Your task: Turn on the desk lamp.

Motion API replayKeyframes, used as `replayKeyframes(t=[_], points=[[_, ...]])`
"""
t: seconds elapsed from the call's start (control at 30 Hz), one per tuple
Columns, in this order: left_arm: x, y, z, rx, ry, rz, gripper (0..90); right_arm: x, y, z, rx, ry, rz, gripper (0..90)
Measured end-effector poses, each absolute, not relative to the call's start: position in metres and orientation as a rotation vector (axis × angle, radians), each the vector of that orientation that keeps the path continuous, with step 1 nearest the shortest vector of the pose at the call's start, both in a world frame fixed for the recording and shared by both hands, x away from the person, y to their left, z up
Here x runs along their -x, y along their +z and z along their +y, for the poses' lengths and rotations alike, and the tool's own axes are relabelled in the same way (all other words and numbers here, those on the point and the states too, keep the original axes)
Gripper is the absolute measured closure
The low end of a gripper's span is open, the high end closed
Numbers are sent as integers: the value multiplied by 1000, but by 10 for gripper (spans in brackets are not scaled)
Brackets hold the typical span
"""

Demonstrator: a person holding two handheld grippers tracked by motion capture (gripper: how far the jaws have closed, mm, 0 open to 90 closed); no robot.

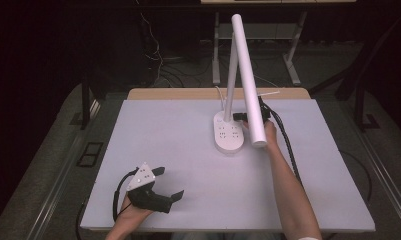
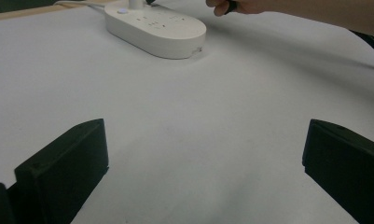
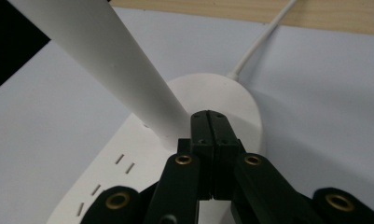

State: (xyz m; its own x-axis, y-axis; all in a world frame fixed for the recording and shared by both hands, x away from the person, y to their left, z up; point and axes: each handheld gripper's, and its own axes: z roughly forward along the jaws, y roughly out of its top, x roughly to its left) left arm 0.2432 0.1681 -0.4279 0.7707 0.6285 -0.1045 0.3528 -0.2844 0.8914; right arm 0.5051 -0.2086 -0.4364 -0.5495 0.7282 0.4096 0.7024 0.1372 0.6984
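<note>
A white desk lamp stands at the middle back of the table. Its oval base (image 1: 228, 135) carries socket slots, a thin stem (image 1: 230, 80) rises from it, and a long tube head (image 1: 249, 75) slants forward. My right gripper (image 1: 241, 117) is shut with nothing between its jaws. Its tip (image 3: 211, 116) rests on the base (image 3: 226, 93) right beside the foot of the stem (image 3: 114, 56). My left gripper (image 1: 170, 183) lies open near the front left of the table, far from the lamp. Bare table shows between its jaws (image 2: 203, 158), with the base (image 2: 156, 28) farther off.
A white mat (image 1: 178, 145) covers the table, with a wooden strip (image 1: 188, 93) along the back edge. The lamp's white cord (image 3: 264, 39) runs off the back. A black cable (image 1: 288, 145) trails along the right forearm. The surroundings are dark floor and desk legs.
</note>
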Motion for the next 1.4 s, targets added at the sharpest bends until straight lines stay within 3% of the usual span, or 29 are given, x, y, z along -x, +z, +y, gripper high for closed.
replayKeyframes(t=[0.87, 1.4], points=[[-243, -428, 167, -1908, 317, 735, 0, -502, -434, -204, -1442, 1378, 2340, 893], [-243, -428, 166, -1910, 317, 731, 0, -482, -401, -217, -1335, 1362, 2339, 892]])
